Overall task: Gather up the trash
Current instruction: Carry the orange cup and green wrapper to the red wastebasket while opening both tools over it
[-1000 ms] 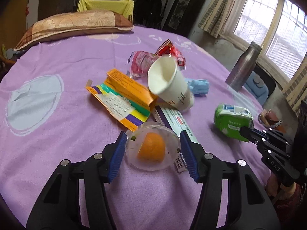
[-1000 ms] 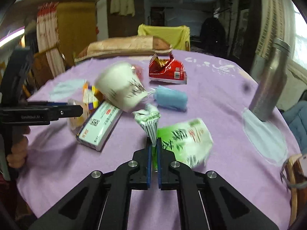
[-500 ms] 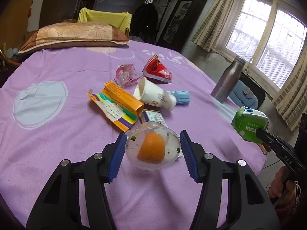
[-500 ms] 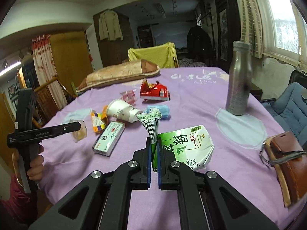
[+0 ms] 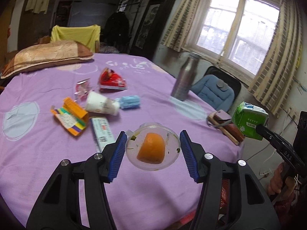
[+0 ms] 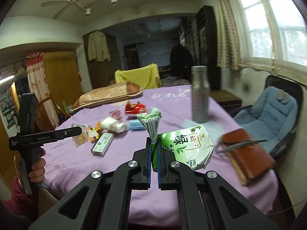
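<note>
Clear plastic cup (image 5: 152, 149) with an orange piece (image 5: 151, 151) inside: held crosswise between the blue pads of the left gripper (image 5: 152, 153), jaws partly open and bearing on the cup's sides. Cup mouth faces the camera; its axis runs roughly along the jaws' pointing line. It hangs clear of the purple table (image 5: 48, 153), over the near edge.

Green carton (image 6: 185, 149): the right gripper (image 6: 153, 153) has its jaws almost fully closed, pinching the carton's twisted top flap, which stands up between them. The carton body hangs to the right of the jaws, long axis slanting away to the right. In the left wrist view the same carton (image 5: 249, 123) sits in the air off the table's right edge.

Both loads are off the table and at its near side. No bin is identifiable in either view; a patch of red mesh shows below the table edge in the left wrist view, but I cannot tell what it is. Judgement: next move is a carry to wherever the trash goes, probably low and near.

Left on the table, farther away: paper cup (image 5: 101, 105) on its side, orange box (image 5: 74, 109), white box (image 5: 100, 132), red wrapper (image 5: 112, 80), blue roll (image 5: 130, 101). These lie nearer the left gripper's side. Metal bottle (image 5: 185, 78) and brown wallet (image 6: 247, 155) are at the right; probably not trash.
</note>
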{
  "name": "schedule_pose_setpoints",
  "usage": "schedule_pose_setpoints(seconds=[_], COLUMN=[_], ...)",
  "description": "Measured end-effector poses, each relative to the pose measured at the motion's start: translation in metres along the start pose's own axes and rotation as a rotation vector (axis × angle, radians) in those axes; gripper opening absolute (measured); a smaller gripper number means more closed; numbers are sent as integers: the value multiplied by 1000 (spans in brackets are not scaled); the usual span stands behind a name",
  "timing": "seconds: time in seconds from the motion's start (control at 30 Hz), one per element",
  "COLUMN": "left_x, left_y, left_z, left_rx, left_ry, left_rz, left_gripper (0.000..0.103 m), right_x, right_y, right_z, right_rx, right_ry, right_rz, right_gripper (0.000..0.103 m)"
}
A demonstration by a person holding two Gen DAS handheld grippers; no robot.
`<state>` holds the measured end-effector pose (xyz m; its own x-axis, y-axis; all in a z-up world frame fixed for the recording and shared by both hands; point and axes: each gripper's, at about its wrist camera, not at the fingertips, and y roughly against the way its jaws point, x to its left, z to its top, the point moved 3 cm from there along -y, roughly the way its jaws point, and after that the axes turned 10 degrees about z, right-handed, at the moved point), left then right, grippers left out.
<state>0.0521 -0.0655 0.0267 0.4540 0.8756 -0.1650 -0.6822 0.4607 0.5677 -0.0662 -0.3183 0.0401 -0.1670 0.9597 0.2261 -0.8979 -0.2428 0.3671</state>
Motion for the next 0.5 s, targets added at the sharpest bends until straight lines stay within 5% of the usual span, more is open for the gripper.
schedule_pose_setpoints(seconds=[0.27,0.5], left_x=[-61,-120], left_y=[6,-3], left_z=[-1,-11], left_rx=[-5,31], left_ry=[-97,-196], left_rz=[-65,-132], left_gripper=[56,56], right_x=[-43,-96], right_y=[82,135], right_z=[-24,-77], right_rx=[-42,10], right_ry=[-64,-186], right_rz=[-136,-254], right_gripper=[5,5])
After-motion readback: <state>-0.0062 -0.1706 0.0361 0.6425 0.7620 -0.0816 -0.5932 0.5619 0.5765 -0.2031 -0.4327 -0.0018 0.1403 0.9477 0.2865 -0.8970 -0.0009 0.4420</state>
